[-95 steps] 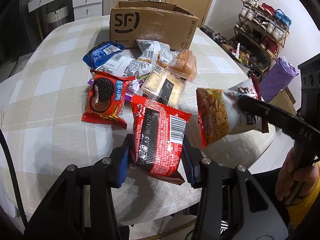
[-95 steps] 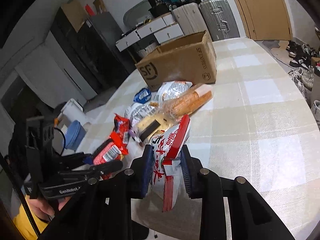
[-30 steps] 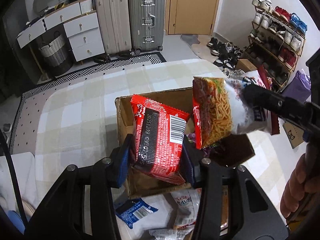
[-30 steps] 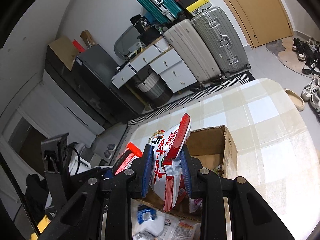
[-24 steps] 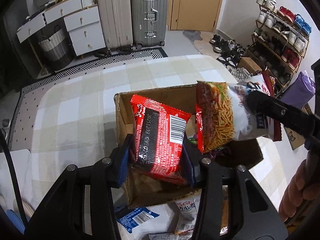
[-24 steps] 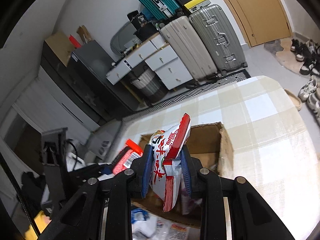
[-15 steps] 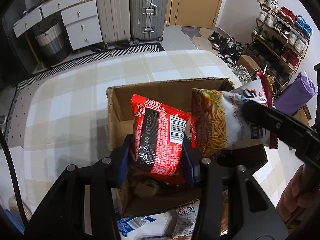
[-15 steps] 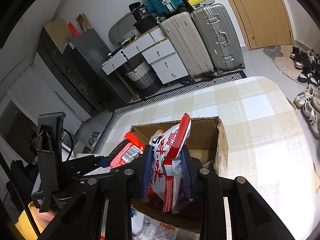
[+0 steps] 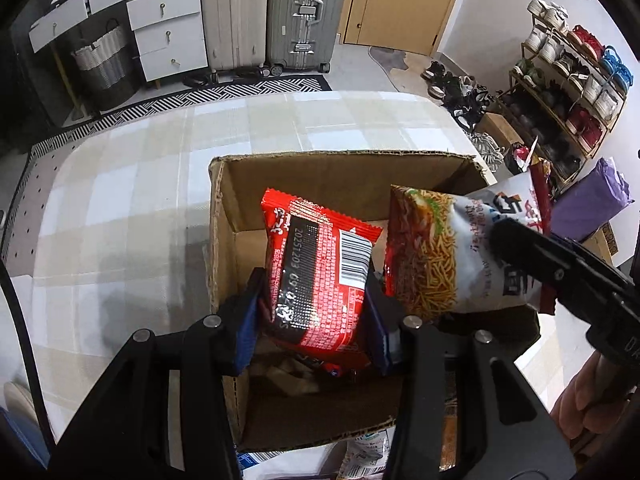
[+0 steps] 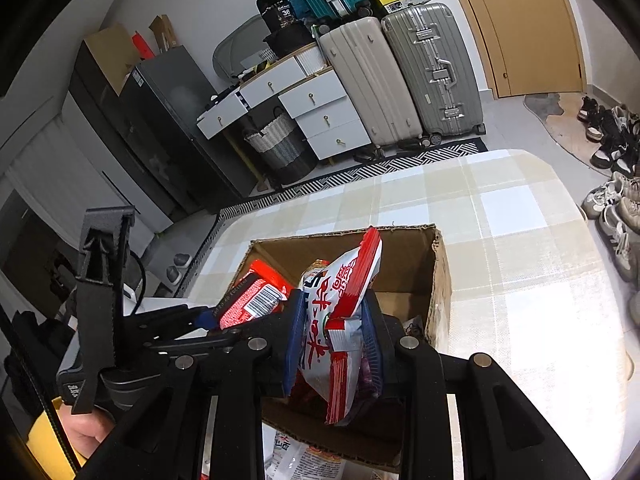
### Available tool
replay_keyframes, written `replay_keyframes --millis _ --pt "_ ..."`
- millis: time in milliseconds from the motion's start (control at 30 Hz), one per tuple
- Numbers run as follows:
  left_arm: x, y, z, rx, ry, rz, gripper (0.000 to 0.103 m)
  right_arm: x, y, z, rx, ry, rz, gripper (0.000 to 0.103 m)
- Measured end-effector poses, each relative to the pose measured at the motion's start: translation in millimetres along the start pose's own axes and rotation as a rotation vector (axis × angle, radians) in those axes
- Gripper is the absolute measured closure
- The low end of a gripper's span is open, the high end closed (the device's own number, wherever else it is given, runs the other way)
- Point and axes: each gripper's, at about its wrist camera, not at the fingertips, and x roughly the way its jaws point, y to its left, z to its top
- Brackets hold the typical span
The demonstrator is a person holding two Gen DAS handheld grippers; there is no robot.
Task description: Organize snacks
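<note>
My left gripper (image 9: 314,300) is shut on a red snack packet (image 9: 316,272) with a barcode, held just inside the open cardboard box (image 9: 224,216). To its right, my right gripper (image 10: 332,330) is shut on a white and red noodle snack bag (image 10: 340,312), which hangs over the same box (image 10: 438,280). In the left wrist view that bag (image 9: 452,256) shows its noodle picture, with the right gripper's black finger across it. The red packet (image 10: 256,296) and the left gripper's arm show at the left of the right wrist view. Dark wrappers lie on the box floor.
The box stands on a table with a checked cloth (image 9: 120,200). More snack packets (image 10: 296,460) lie on the table in front of the box. Suitcases (image 9: 280,12), white drawers (image 9: 160,28) and a shoe rack (image 9: 568,92) stand beyond the table. A hand (image 9: 588,400) holds the right gripper.
Both grippers have sunk toward the box with their packets. The red packet now sits lower, within the box walls, and the box fills more of both views.
</note>
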Motion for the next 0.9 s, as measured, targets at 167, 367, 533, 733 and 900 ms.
replay_keyframes --millis 167,367,533,733,900 --pt "-3 0 -2 -0.008 -0.001 0.004 0.060 2 2 0 -0.002 0.004 -0.005 0.076" --pt "-10 1 -4 -0.009 -0.001 -0.005 0.056 1 3 -1 -0.007 0.008 -0.017 0.075" --pt "-20 0 -8 -0.007 -0.009 -0.005 0.048 5 7 -1 -0.011 0.029 -0.030 0.074" --pt "-33 -2 -11 -0.009 -0.019 0.004 0.035 -1 18 -1 -0.054 0.013 -0.043 0.074" --pt "-48 -3 -17 -0.002 -0.031 0.018 0.032 -11 26 -1 -0.083 -0.002 -0.054 0.074"
